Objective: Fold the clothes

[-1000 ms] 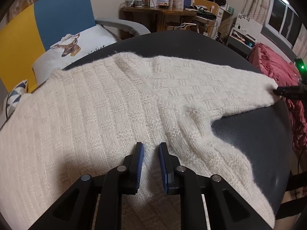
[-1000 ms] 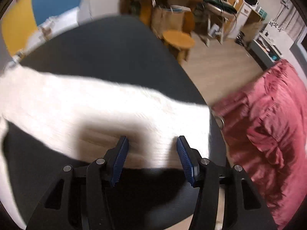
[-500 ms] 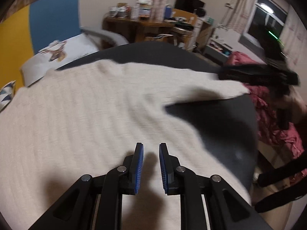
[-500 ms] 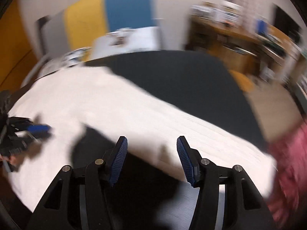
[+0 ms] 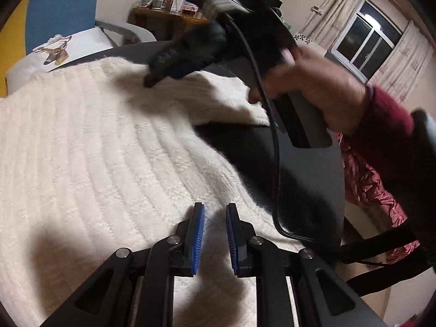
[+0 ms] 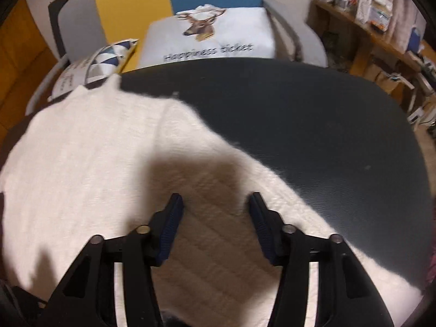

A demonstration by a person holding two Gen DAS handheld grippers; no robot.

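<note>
Sweater [image 5: 103,147], cream chunky knit, lies spread flat on the dark round table [image 5: 308,179] and covers most of its left and near side; in the right wrist view the sweater [image 6: 90,163] fills the left and lower part, with bare table [image 6: 313,125] to the right and beyond. One sleeve [image 5: 226,100] lies folded across the body toward the middle, its edge just beside bare tabletop. Behind the table stands a grey armchair [image 6: 294,41] with a white deer-print cushion [image 6: 209,38] and a smaller triangle-pattern pillow [image 6: 109,57] beside it; the wall is blue and yellow. A wooden desk [image 5: 166,21] with jars and boxes stands at the back, and a red quilt [image 5: 368,185] is off to the right of the table. Right gripper [image 5: 152,80] reaches in over the folded sleeve, tips down at the knit, held by a hand [image 5: 313,87] in a dark red cuff; blurred there, but its own view shows the right gripper [image 6: 215,204] with fingers wide apart, nothing between them. Left gripper [image 5: 214,218] hovers low over the sweater's near edge, blue pads [image 5: 198,234] close with a narrow gap, gripping nothing.
</note>
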